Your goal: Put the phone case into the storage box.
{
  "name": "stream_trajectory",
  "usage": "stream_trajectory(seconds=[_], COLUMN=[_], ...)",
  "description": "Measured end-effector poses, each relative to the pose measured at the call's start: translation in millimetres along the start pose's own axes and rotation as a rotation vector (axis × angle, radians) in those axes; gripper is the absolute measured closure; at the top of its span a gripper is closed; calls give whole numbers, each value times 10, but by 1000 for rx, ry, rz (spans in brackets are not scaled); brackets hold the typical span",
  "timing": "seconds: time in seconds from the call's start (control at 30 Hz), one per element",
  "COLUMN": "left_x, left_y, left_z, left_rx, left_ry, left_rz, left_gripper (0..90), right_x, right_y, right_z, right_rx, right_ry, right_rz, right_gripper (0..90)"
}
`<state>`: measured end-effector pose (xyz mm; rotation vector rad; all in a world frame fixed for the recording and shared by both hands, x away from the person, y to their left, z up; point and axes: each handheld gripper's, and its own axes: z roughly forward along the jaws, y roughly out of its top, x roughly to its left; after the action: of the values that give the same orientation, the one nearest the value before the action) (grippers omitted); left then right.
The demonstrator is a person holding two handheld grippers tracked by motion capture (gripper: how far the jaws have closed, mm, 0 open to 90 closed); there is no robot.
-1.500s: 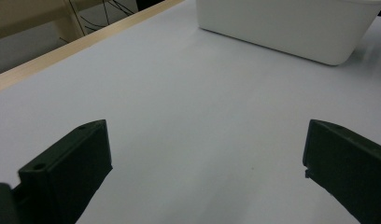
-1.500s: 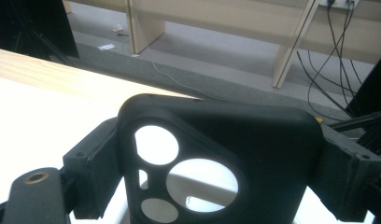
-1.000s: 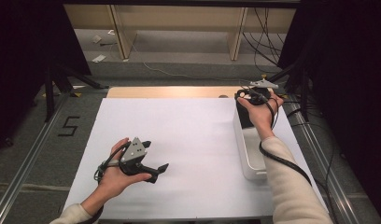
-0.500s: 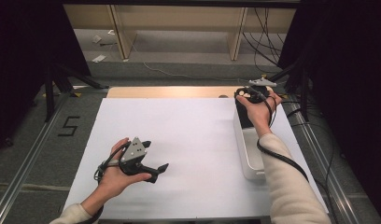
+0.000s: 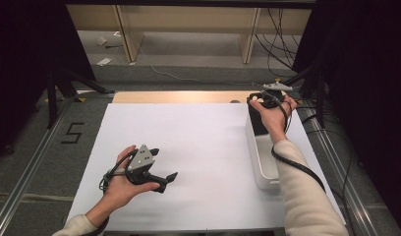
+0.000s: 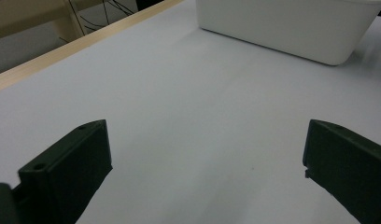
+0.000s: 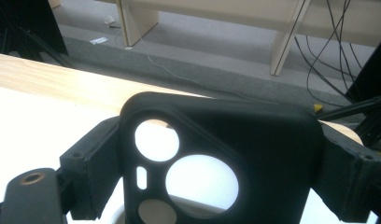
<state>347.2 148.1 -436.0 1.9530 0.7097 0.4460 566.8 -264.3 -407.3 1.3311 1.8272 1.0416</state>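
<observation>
My right gripper (image 7: 216,186) clamps a black phone case (image 7: 221,154) upright directly above the white bin (image 5: 265,162); my left gripper (image 6: 202,172), jaws apart, idles well away.

The bin (image 5: 261,162) served as the landmark — it stood on the sheet (image 5: 198,147) near the sheet's right edge, its long side running from near to far. Over the bin's far end the right gripper (image 5: 265,101) held a phone case (image 7: 216,158) between its jaws, above the rim. Well to the left of the bin, and nearer the person, the left gripper (image 5: 161,167) rested on the sheet, its jaws turned toward the bin. Beyond the bin's far end lay the table edge (image 5: 179,97) — behind that, the floor with shelf legs (image 5: 127,34) and cables (image 5: 282,29).
</observation>
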Motion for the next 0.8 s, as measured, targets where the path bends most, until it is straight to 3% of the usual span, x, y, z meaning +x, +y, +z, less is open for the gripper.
stream_trajectory(seconds=[0.4,0.8], left_x=[4,5], left_y=[-1,0], left_z=[-4,-3], left_rx=[0,0], left_ry=[2,2], left_rz=[-3,-1], left_gripper=[9,9], right_x=[0,5], right_y=[-15,15], right_z=[54,35], right_rx=[44,-1], right_ry=[-5,3], right_rz=[-15,-19], right_gripper=[101,15])
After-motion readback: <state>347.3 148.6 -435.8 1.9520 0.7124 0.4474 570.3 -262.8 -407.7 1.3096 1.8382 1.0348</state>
